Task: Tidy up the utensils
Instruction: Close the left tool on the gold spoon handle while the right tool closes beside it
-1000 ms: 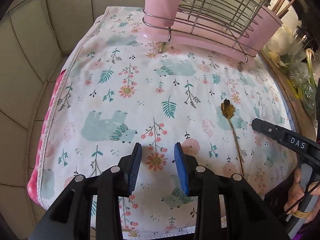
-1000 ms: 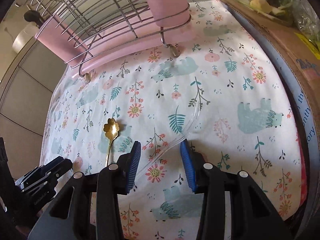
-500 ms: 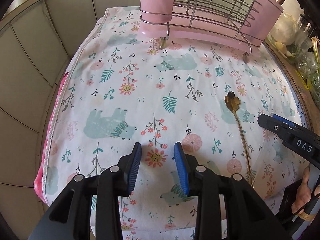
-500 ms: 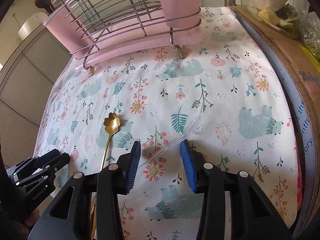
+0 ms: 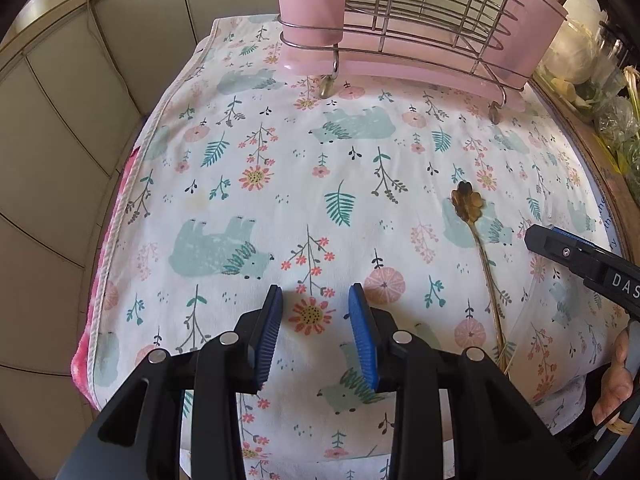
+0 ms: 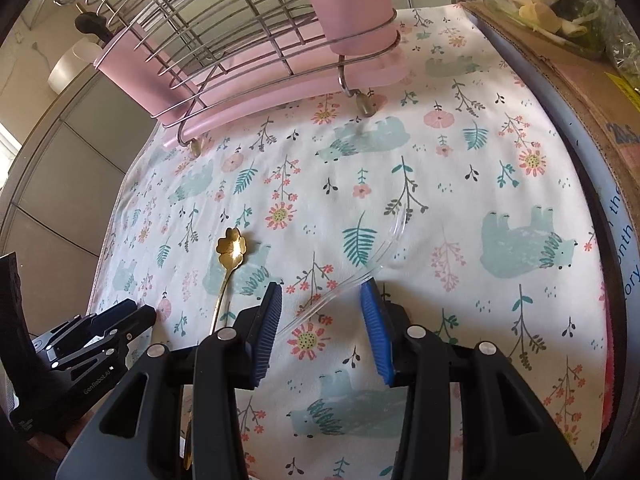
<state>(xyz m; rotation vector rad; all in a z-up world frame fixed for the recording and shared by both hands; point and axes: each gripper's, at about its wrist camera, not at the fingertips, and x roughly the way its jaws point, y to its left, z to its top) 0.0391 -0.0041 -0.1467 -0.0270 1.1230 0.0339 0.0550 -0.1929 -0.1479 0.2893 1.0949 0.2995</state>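
Observation:
A gold spoon with a flower-shaped bowl (image 5: 467, 203) lies on the patterned cloth (image 5: 280, 208); it also shows in the right wrist view (image 6: 231, 249). A clear plastic utensil (image 6: 376, 256) lies on the cloth, its handle running between my right gripper's fingers. My right gripper (image 6: 322, 300) is open and hovers over that handle; it shows from the side in the left wrist view (image 5: 536, 238). My left gripper (image 5: 316, 300) is open and empty, left of the gold spoon; it also shows in the right wrist view (image 6: 132, 314).
A wire dish rack with pink utensil cups (image 5: 400, 20) stands at the far end of the cloth, also seen in the right wrist view (image 6: 248, 32). A cardboard box with vegetables (image 6: 568, 52) lines the right side. Tiled wall (image 5: 60, 120) is at the left.
Both grippers have drawn back slightly toward the near edge of the cloth. Both stay open. The spoon and the clear utensil have not moved.

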